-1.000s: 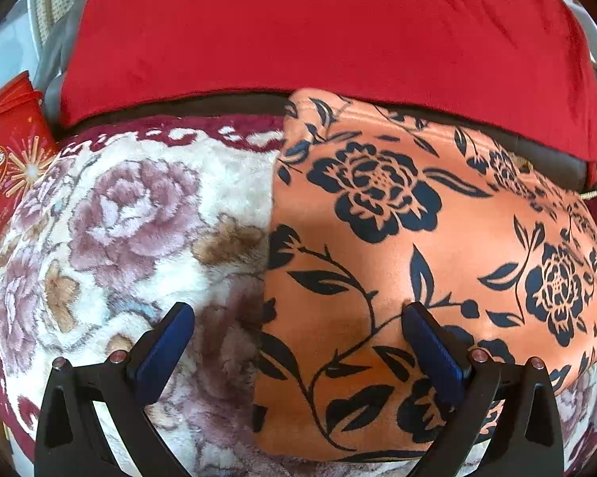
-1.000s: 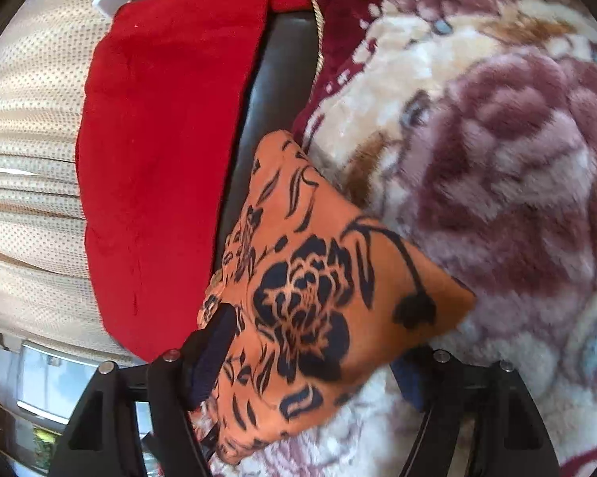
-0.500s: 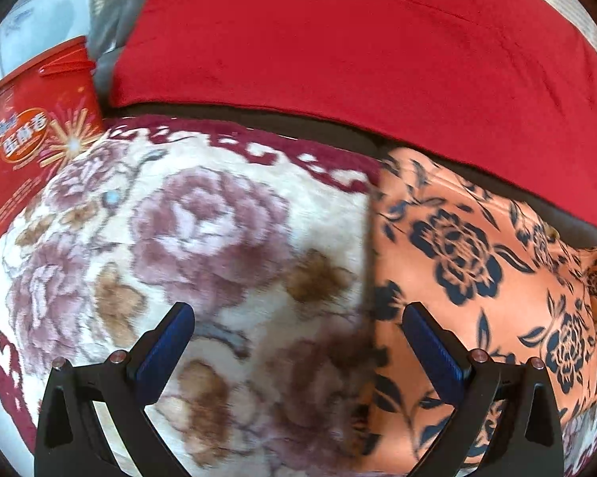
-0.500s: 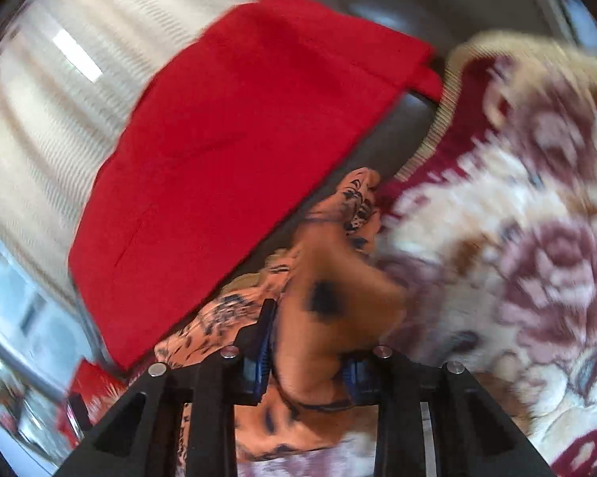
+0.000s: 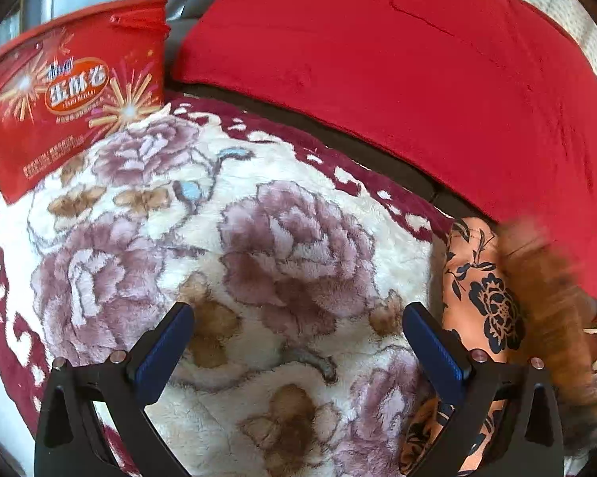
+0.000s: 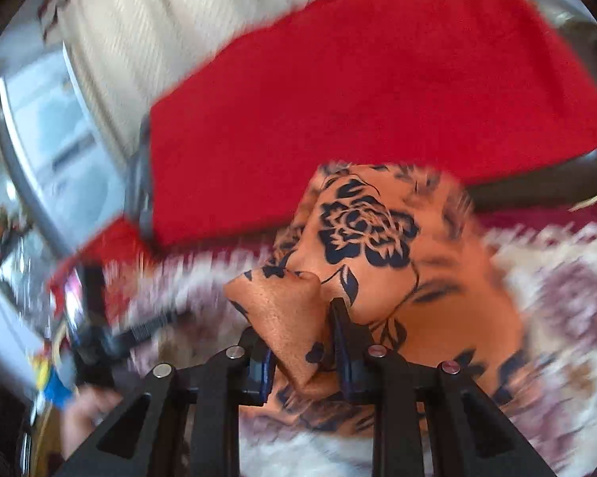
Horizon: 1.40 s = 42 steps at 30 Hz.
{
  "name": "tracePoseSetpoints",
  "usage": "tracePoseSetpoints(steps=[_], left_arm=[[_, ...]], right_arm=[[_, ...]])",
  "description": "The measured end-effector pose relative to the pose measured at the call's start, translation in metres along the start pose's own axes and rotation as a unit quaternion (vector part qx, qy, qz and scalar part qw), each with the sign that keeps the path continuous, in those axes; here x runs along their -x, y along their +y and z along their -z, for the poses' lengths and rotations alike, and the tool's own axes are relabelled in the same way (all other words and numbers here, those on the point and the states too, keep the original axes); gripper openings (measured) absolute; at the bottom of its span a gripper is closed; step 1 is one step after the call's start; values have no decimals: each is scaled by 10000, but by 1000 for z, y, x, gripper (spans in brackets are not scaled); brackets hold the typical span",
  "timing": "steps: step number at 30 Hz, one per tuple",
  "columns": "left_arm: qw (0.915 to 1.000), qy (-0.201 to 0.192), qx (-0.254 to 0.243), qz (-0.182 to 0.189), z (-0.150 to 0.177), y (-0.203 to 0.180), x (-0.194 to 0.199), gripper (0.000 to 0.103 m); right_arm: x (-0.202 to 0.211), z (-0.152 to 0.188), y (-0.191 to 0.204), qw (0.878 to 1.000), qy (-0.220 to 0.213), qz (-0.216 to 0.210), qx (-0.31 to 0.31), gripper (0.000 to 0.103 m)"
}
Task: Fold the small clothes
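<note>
An orange cloth with dark blue flowers lies on a fleecy flowered blanket. My right gripper has a bunched corner of this cloth between its blue pads. Its jaws are closing and the pads press on the fabric, which is lifted off the blanket. In the left wrist view the same orange cloth shows at the right edge, with a blurred raised part beside it. My left gripper stands open over the bare blanket to the left of the cloth, with nothing between its fingers.
A red cloth covers the dark sofa back behind the blanket and shows as the red cloth in the right wrist view. A red printed box stands at the blanket's far left corner. A cream curtain hangs behind.
My right gripper closed on the orange cloth's corner, lifted it and rolled. My left gripper slid left off the cloth and now hangs over bare blanket, still open.
</note>
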<state>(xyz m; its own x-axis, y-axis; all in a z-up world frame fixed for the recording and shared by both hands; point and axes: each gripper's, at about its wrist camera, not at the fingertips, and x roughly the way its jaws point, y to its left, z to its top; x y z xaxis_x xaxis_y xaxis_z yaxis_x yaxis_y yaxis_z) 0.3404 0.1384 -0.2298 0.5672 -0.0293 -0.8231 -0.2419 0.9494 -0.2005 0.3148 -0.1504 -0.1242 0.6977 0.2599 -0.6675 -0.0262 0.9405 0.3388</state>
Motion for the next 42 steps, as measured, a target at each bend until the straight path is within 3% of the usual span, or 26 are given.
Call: tracePoseSetpoints(steps=[2, 4, 6, 8, 10, 13, 17, 18, 19, 20, 21, 25, 29, 31, 34, 38, 42], left_arm=[[9999, 28, -38, 95, 1, -2, 1, 103], [9996, 66, -169, 198, 2, -8, 2, 103], [9989, 29, -354, 302, 5, -18, 4, 103], [9973, -57, -643, 349, 9, -32, 7, 103], [9946, -129, -952, 384, 15, -48, 10, 103], [9900, -288, -1313, 423, 25, -67, 16, 103], [9833, -538, -1640, 570, 37, -90, 27, 103], [9808, -524, -1742, 704, 41, -97, 29, 103], [9788, -477, -1818, 813, 45, -103, 29, 103], [9769, -409, -1885, 921, 49, -109, 29, 103], [9747, -317, -1951, 1043, 53, -113, 28, 103], [9669, 157, -2106, 1431, 72, -129, 15, 102], [9632, 371, -1840, 1923, 72, -126, 11, 69], [9610, 511, -1660, 2153, 73, -122, 10, 62], [9599, 529, -1671, 2190, 74, -116, 16, 63], [9596, 624, -1433, 2341, 73, -101, 21, 85], [9501, 852, -1199, 2751, 73, -91, 18, 85]], right_arm=[[-36, 19, 5, 9981, 609, -62, 4, 28], [-45, 29, 7, 9973, 699, -136, 169, 28], [-37, 25, 4, 9966, 694, -313, 320, 36], [-26, 22, -2, 9929, 841, -761, 362, 76], [-9, 19, -10, 9875, 904, -1223, 420, 81], [20, 12, -18, 9894, 546, -1153, 699, 81], [54, -7, -49, 9961, -334, -595, 558, 80], [57, -12, -61, 9969, -491, -422, 443, 77], [55, -16, -69, 9974, -546, -330, 339, 62], [51, -20, -80, 9981, -514, -264, 203, 48], [42, -22, -91, 9988, -416, -247, 34, 43], [-10, -8, -126, 9973, 260, -405, -547, 40], [-15, -10, -123, 9978, 266, -439, -415, 39], [-15, -7, -129, 9969, 265, -547, -493, 40], [-10, -3, -138, 9943, 294, -753, -688, 40], [-12, -2, -146, 9906, 315, -962, -915, 40], [-11, -2, -151, 9876, 328, -1089, -1084, 40]])
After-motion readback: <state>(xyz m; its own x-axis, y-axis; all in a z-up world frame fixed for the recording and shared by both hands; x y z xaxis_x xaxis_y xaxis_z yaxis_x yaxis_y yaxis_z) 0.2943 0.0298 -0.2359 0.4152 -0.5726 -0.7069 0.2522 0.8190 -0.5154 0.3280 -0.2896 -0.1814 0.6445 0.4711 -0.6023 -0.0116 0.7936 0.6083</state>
